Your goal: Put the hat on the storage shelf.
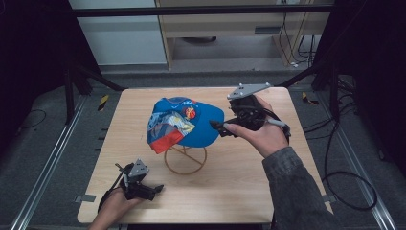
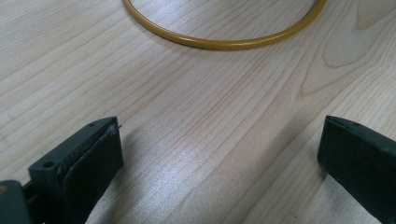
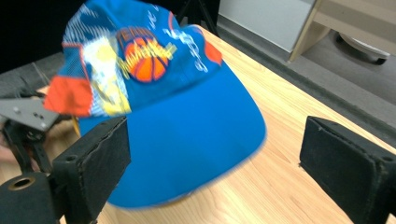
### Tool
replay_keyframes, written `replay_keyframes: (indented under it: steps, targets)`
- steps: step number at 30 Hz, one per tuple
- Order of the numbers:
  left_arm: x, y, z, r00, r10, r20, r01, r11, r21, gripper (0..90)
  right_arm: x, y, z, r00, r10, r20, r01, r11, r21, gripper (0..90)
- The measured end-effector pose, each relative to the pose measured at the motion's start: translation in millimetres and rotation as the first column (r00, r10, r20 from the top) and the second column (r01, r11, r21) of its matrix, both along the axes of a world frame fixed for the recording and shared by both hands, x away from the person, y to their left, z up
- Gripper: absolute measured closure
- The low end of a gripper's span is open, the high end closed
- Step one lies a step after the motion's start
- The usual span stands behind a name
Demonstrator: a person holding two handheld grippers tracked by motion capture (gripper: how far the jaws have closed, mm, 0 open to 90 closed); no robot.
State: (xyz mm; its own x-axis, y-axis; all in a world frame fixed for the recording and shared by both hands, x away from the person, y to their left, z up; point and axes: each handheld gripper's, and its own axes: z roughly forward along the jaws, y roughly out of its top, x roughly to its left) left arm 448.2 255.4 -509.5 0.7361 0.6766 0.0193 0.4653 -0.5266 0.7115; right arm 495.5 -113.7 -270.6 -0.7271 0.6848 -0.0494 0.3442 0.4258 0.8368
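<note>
Two hand-held grippers, one cap on a wire stand.

We see the blue cap perched on the yellow stand mid-table. The right hand-held gripper hovers just beside the brim, jaws wide apart (the brim lies between them in its own view). The left hand-held gripper sits low near the table's front edge, also wide and holding nothing.

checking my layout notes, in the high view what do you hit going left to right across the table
left gripper low near the front edge → gold wire stand → blue cap perched on it, its brim pointing right → right gripper, jaws open at the brim's tip → hand holding it
</note>
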Motion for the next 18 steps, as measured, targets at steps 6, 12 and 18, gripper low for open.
replay_keyframes:
  steps: [6, 12, 18]
  targets:
    - [-0.3, 0.0, 0.0, 1.0000, 0.002, 0.000, -0.002, 1.0000, 0.000, 0.0, -6.2, -26.2, -10.2, 0.9992, -0.041, 0.005, 0.041, 0.999, -0.007, 7.4]
    - [-0.3, 0.1, 0.1, 1.0000, 0.001, -0.003, -0.001, 1.0000, 0.001, 0.0, -9.9, -48.9, -21.7, 0.9980, -0.063, 0.008, 0.063, 0.998, -0.024, 7.5]
    - [-0.3, 0.0, 0.0, 1.0000, 0.002, -0.001, -0.002, 1.0000, 0.001, 0.0, -8.9, -68.7, -38.0, 0.9925, -0.122, -0.003, 0.122, 0.992, -0.045, 11.3]
